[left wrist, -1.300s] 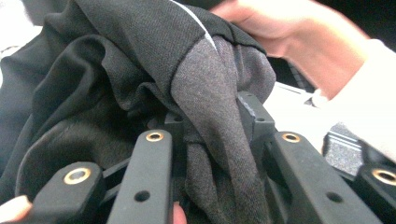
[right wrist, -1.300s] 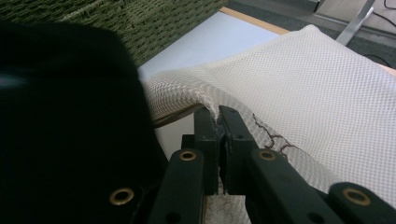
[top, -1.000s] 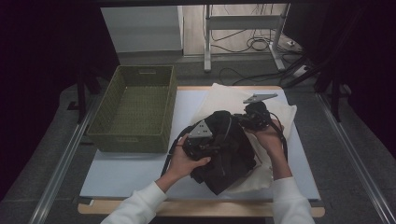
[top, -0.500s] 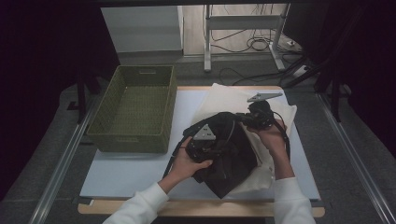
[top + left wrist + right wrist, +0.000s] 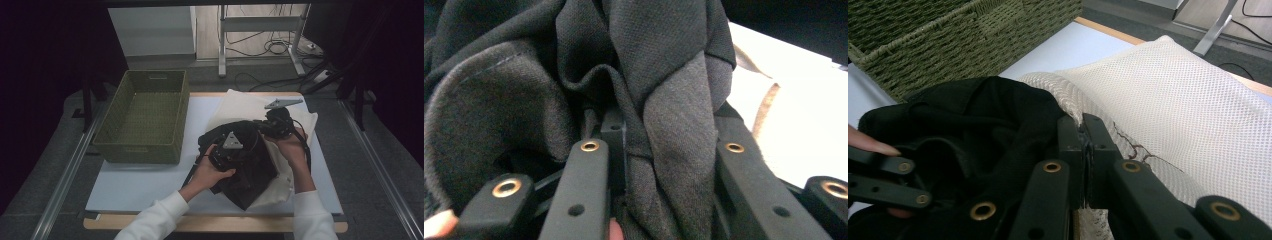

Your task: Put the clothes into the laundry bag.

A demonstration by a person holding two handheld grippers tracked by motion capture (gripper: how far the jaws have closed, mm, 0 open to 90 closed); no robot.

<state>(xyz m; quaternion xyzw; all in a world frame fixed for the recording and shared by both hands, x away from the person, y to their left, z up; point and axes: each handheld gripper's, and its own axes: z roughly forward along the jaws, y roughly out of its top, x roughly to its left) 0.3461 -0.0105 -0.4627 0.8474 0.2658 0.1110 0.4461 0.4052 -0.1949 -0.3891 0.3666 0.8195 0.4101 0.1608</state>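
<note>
A black cloth (image 5: 245,160) lies bunched up on the desk (image 5: 145,182), partly on top of a white mesh bag (image 5: 240,105). The left gripper (image 5: 664,150) has a fold of the black cloth between its 2 fingers, which stay a bit apart around it. The right gripper (image 5: 1083,150) has its 2 fingers pressed together on the edge of the mesh bag. A green woven basket (image 5: 142,117) sits just beside the cloth, on the left.

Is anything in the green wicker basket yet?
No, in the high view the green wicker basket shows only its bare woven floor, while the black garment lies on the table beside it.
</note>
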